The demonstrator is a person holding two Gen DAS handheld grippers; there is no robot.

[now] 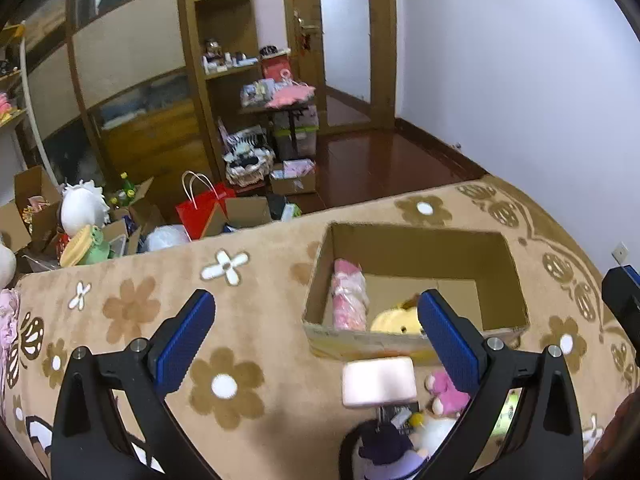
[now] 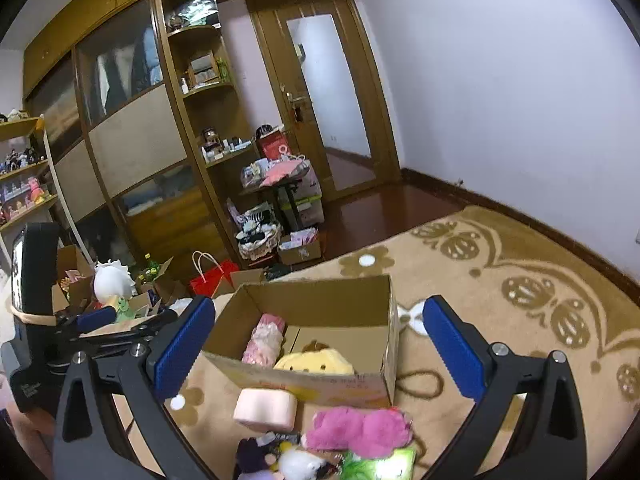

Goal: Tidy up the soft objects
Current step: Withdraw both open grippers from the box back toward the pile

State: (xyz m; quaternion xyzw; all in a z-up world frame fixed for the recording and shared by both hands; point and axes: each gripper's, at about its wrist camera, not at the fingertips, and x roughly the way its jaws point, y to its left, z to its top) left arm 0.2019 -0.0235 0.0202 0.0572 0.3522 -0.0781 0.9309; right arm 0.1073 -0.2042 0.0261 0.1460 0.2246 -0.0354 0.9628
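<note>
1. Left wrist view: my left gripper (image 1: 316,336) has its jaws spread wide, holding nothing. The cardboard box (image 1: 412,344) lies ahead toward my right finger, with a yellow plush (image 1: 394,322) inside; a pink cushion (image 1: 378,382) lies just before it.
2. Right wrist view: my right gripper (image 2: 318,342) has its jaws spread (nothing held); the magenta plush (image 2: 360,430) lies near, between them, on the flowered carpet (image 2: 500,312).

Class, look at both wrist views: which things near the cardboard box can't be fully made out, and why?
- Yellow plush: lower part hidden by the cardboard box front wall, both views.
- Purple toy: cut off by the left view's bottom edge.
- Green fluffy item: cut off by the right view's bottom edge, overexposed.
</note>
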